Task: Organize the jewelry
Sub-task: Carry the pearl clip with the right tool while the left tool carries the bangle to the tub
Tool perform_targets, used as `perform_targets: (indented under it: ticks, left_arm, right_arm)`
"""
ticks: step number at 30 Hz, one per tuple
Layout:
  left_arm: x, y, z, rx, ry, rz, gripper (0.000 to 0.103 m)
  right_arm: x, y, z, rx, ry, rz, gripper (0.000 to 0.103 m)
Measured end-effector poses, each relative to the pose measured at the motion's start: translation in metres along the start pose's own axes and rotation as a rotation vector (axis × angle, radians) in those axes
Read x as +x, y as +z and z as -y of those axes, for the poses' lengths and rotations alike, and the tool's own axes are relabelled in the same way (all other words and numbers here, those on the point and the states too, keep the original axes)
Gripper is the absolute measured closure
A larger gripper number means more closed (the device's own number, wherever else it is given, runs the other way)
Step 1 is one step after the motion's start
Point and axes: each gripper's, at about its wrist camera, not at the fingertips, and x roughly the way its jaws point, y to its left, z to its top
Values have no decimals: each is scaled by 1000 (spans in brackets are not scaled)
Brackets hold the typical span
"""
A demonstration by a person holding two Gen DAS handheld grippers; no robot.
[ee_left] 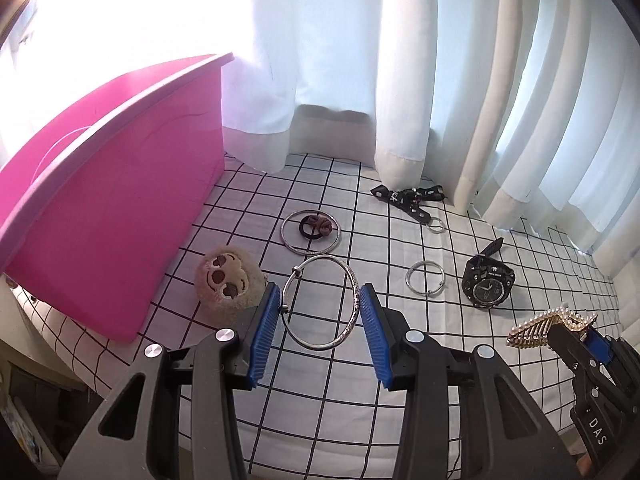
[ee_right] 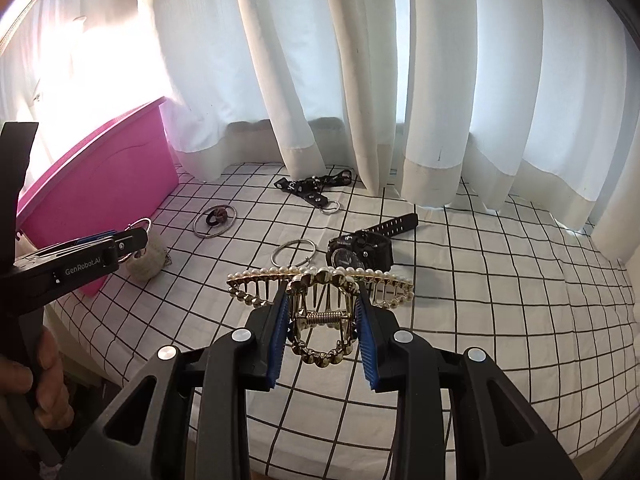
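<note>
The bed (ee_left: 400, 360), covered in a white sheet with a black grid, filled the lower frame. Directly on it lay a pink bin (ee_left: 112, 208) at left, a plush toy (ee_left: 228, 284), a bangle (ee_left: 310, 232) ringing a hair tie (ee_left: 316, 226), a key ring (ee_left: 426, 277), a black watch (ee_left: 486, 280) and a black strap (ee_left: 408, 198).

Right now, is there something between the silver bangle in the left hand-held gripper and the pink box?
Only the plush toy lies near that path, low on the bed; the bangle is held above it, pink box beyond.

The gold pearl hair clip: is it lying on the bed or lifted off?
Lifted: the hair clip hangs above the checked sheet, pinched in the right gripper.
</note>
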Motion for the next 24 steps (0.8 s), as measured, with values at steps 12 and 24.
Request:
perform_targets:
  ticks: [12, 24]
  left_arm:
    - [-83, 45, -26, -140, 107, 135, 63]
    - [-116, 90, -133, -217, 233, 207, 63]
  right_arm:
    - [-23, 85, -34, -145, 221, 122, 73]
    - [-10, 168, -157, -236, 450, 182, 73]
